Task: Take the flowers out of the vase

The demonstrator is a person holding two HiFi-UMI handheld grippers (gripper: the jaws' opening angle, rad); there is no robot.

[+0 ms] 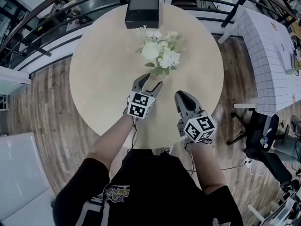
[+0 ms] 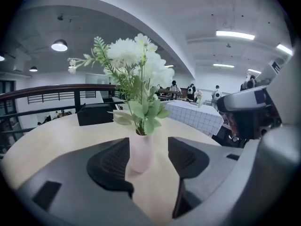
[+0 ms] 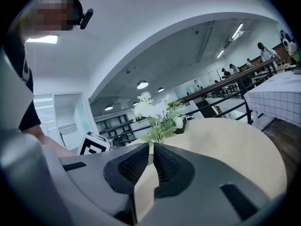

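A bunch of white flowers (image 1: 160, 51) with green leaves stands upright in a small pale pink vase (image 2: 140, 152) near the middle of the round wooden table (image 1: 94, 79). In the head view the blooms hide the vase. My left gripper (image 1: 149, 83) is open just in front of the bunch. In the left gripper view, the left gripper (image 2: 149, 147) has the vase standing in the gap between its pads, and neither pad presses on it. My right gripper (image 1: 182, 97) is shut and empty, to the right and nearer the table edge. In the right gripper view the flowers (image 3: 157, 109) stand beyond its closed tips (image 3: 153, 154).
A black box (image 1: 142, 12) sits at the table's far edge behind the flowers. A dark railing (image 1: 56, 6) curves round the back. A table with a checked cloth (image 1: 263, 55) and an office chair (image 1: 261, 131) stand to the right on the wooden floor.
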